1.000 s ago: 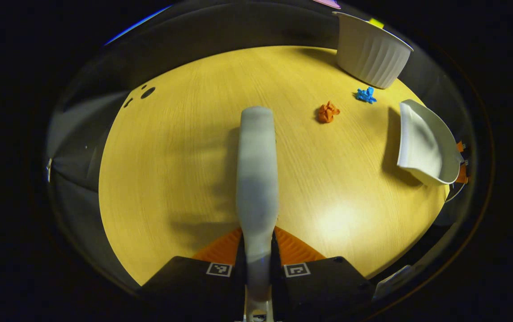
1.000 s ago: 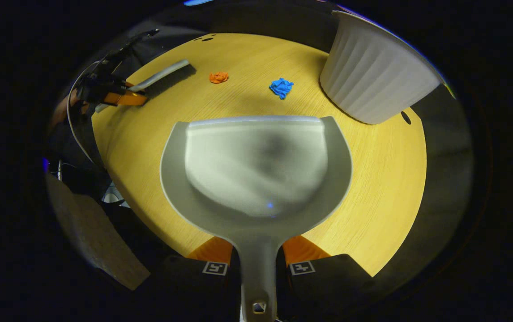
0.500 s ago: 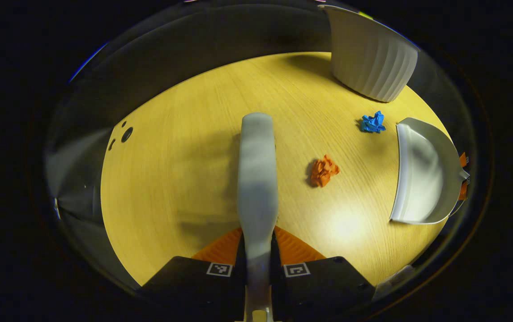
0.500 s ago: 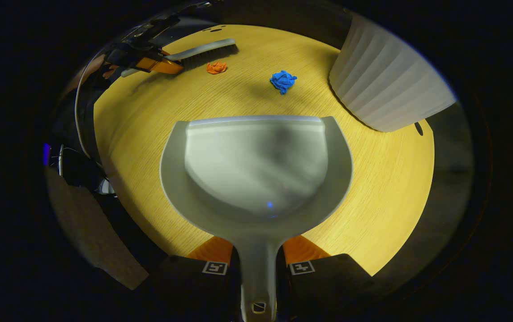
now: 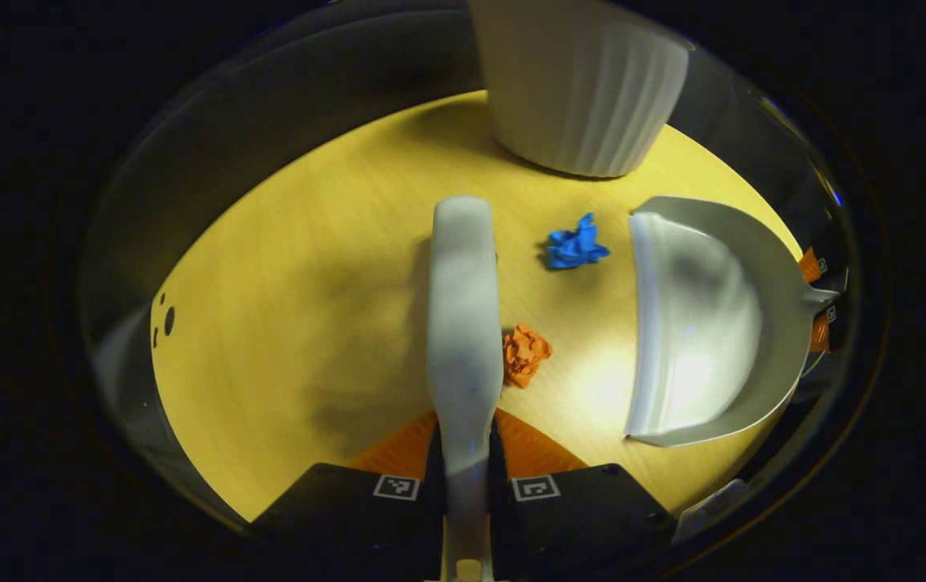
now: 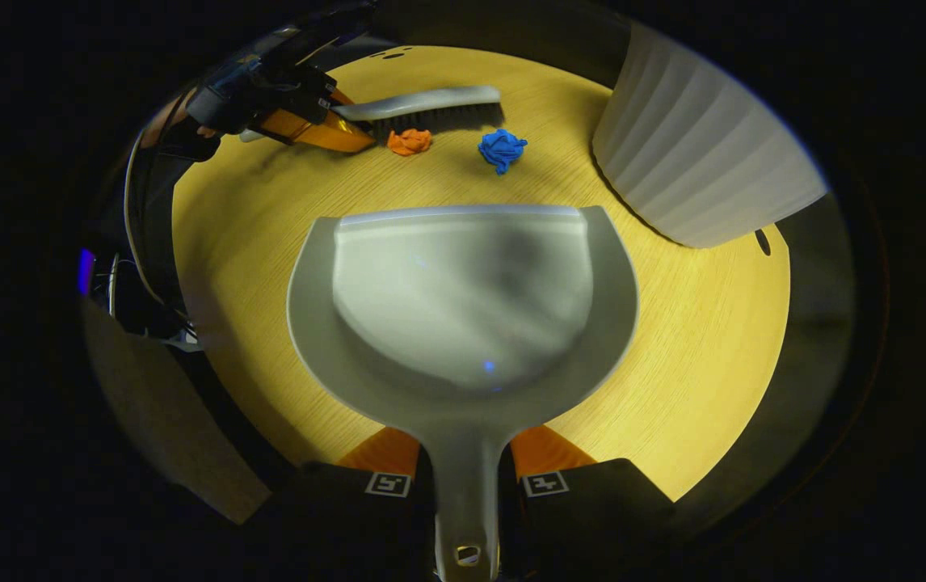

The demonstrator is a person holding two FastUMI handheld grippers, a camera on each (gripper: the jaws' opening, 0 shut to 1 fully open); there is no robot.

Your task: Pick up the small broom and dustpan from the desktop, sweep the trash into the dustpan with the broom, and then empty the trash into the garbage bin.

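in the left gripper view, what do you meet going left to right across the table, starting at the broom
grey plastic broom → crumpled orange paper scrap → crumpled blue paper scrap → grey plastic dustpan

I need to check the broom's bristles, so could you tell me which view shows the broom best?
The right gripper view: there the broom lies side-on, dark bristles visible beside the orange scrap. The left gripper view looks along the broom's grey back, hiding the bristles.

In the right gripper view the 2 paper scraps lie on the desk between broom and dustpan, bin at the far right edge.
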